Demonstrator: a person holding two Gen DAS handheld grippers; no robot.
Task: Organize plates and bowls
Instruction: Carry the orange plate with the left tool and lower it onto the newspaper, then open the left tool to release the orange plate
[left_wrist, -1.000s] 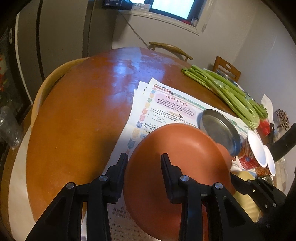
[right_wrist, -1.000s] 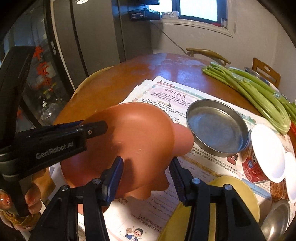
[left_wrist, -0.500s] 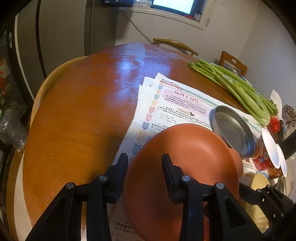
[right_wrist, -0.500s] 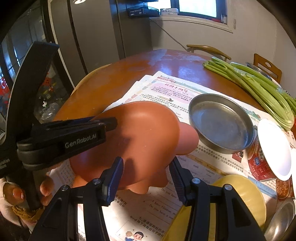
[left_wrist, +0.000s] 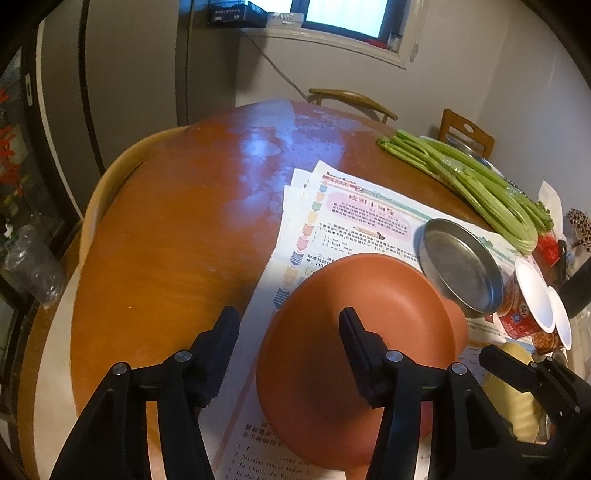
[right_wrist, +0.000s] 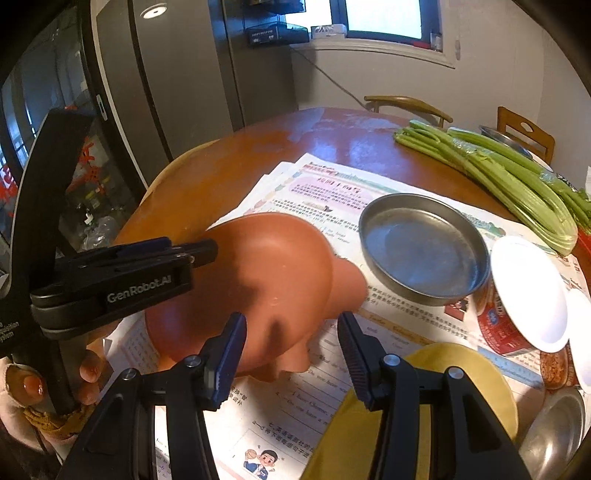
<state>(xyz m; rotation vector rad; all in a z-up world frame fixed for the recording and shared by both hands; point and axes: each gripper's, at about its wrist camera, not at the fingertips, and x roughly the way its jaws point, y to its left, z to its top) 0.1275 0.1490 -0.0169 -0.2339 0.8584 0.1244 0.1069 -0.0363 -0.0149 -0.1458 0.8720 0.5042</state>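
Left gripper (left_wrist: 288, 325) jaws have just been opening and are standing wide apart now, released: the rim of the terracotta bowl (left_wrist: 362, 325) is sitting between them, but no pad is pressing on it. Bowl is resting upside-down and tilted on the printed papers (left_wrist: 354, 210) covering part of the round wooden worktop (left_wrist: 177, 236); it looks pig-shaped from the right wrist view (right_wrist: 258, 284), snout pointing toward the metal plate (right_wrist: 421, 247). Metal plate is lying just beside the bowl on the papers.

Right gripper (right_wrist: 291, 332) is hovering just behind the bowl's feet, jaws narrowed to their tightest, gap between them holding nothing. Yellow plate (right_wrist: 458, 373) is sitting under the right gripper's right finger. Red can (right_wrist: 517, 314) with white lid is lying near the metal plate. Celery bunch (right_wrist: 509, 177) is lying across the far side of the worktop. A person's hand (right_wrist: 55, 387) is gripping the left gripper's handle.
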